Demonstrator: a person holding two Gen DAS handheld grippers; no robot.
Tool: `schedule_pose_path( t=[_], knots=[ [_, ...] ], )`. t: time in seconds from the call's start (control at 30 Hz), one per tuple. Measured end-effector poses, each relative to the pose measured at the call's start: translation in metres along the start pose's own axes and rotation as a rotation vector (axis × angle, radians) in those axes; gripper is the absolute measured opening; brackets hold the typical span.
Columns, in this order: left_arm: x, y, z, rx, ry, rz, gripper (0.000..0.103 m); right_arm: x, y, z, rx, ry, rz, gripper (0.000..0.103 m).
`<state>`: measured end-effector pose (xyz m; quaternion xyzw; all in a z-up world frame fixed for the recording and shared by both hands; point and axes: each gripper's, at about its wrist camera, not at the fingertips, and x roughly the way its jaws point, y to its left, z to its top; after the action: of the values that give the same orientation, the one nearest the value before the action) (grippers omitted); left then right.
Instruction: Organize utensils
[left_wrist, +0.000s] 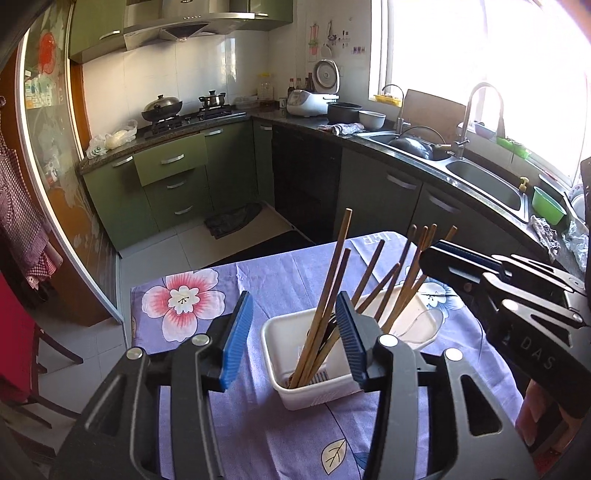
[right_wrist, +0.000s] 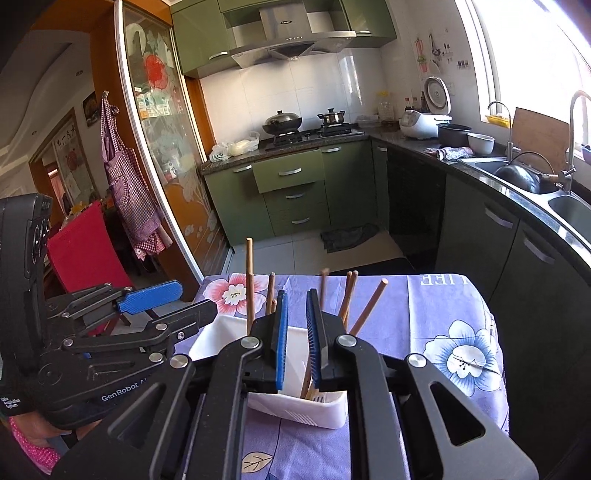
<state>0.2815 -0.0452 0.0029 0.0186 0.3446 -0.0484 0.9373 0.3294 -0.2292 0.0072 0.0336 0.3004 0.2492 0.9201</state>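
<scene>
A white plastic utensil basket (left_wrist: 280, 384) stands on a small table with a purple flowered cloth (left_wrist: 192, 295). Several brown wooden chopsticks (left_wrist: 328, 295) lean upright in it, with a dark utensil among them. My left gripper (left_wrist: 291, 332) is open, its blue pads on either side of the basket's near end, holding nothing. My right gripper (right_wrist: 297, 339) hovers over the same basket (right_wrist: 325, 410), its blue pads a narrow gap apart with nothing between them. The chopsticks (right_wrist: 250, 280) stand around it. The right gripper also shows in the left wrist view (left_wrist: 480, 273).
Green kitchen cabinets (left_wrist: 173, 177) and a stove with pots (left_wrist: 162, 107) lie beyond the table. A counter with a double sink (left_wrist: 484, 177) runs along the right. A red chair (right_wrist: 85, 247) stands left of the table. A dark rag (left_wrist: 232, 221) lies on the floor.
</scene>
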Motion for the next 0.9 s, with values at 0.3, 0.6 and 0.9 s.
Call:
schedule_pose_path(
  t=[0.3, 0.6, 0.9],
  knots=[
    [-0.06, 0.007, -0.047, -0.053, -0.084, -0.037, 0.066, -0.076, 0.012, -0.05, -0.02, -0.058, -0.034, 0.039],
    [-0.126, 0.005, -0.124, -0.127, -0.2, -0.008, 0.096, -0.155, 0.032, -0.152, -0.042, -0.16, -0.131, 0.086],
    [-0.191, -0.003, -0.171, -0.151, -0.282, 0.035, 0.096, -0.235, 0.059, -0.215, -0.059, -0.329, -0.202, 0.098]
  ],
)
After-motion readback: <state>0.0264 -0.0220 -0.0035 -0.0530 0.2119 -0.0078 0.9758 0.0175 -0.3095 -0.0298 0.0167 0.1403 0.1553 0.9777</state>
